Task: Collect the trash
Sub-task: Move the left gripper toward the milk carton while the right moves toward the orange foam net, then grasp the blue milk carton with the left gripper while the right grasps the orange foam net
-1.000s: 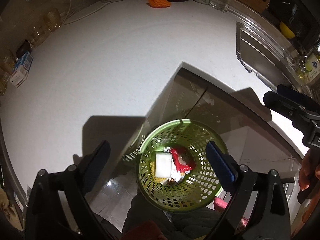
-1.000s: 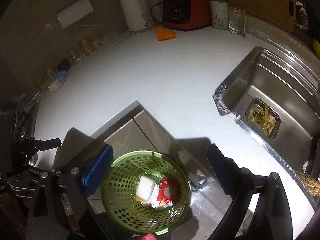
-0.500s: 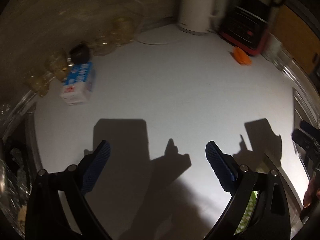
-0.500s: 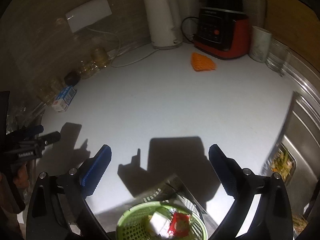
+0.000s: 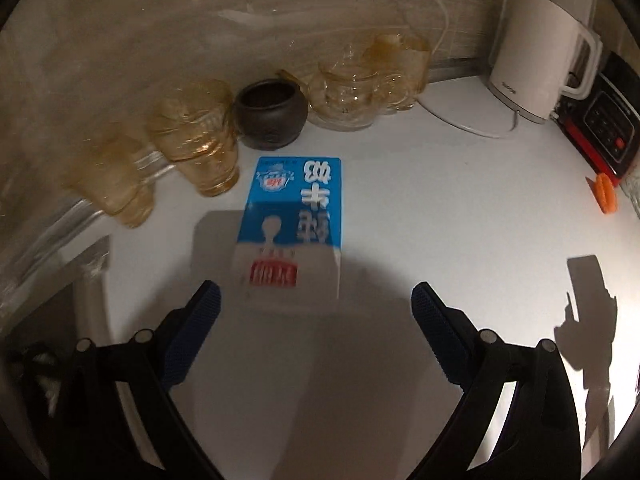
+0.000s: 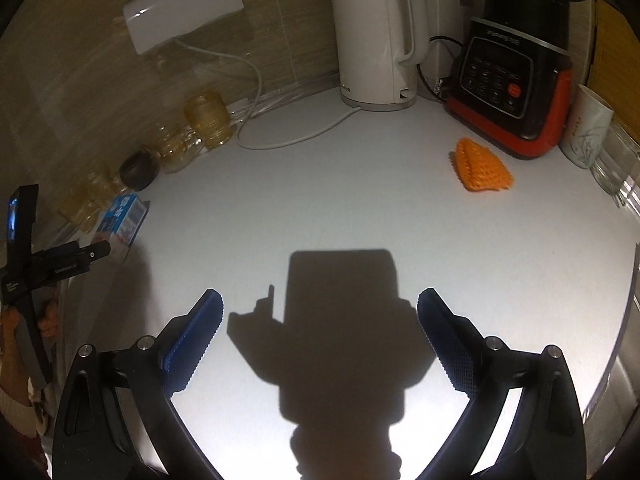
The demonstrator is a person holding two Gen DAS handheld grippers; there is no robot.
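A blue and white milk carton [image 5: 294,224] lies flat on the white counter [image 5: 420,208], its near end just ahead of my open left gripper [image 5: 316,300]. In the right wrist view the same carton [image 6: 122,226] sits at the far left, with the left gripper's tip [image 6: 94,254] right beside it. My right gripper [image 6: 320,310] hangs open over bare counter [image 6: 360,208] with nothing between its fingers. An orange mesh piece [image 6: 482,166] lies on the counter to the upper right of it, also small at the right edge as the orange piece [image 5: 604,194].
Amber glass jars [image 5: 200,140] and a dark pot [image 5: 272,114] line the wall behind the carton. A white kettle [image 6: 378,36] with its cord, a red and black appliance [image 6: 508,76] and a cup [image 6: 588,132] stand at the back.
Both grippers swung up and away from the green basket, which has left view. The left one closed in on the milk carton; the right now faces the kettle and appliance.
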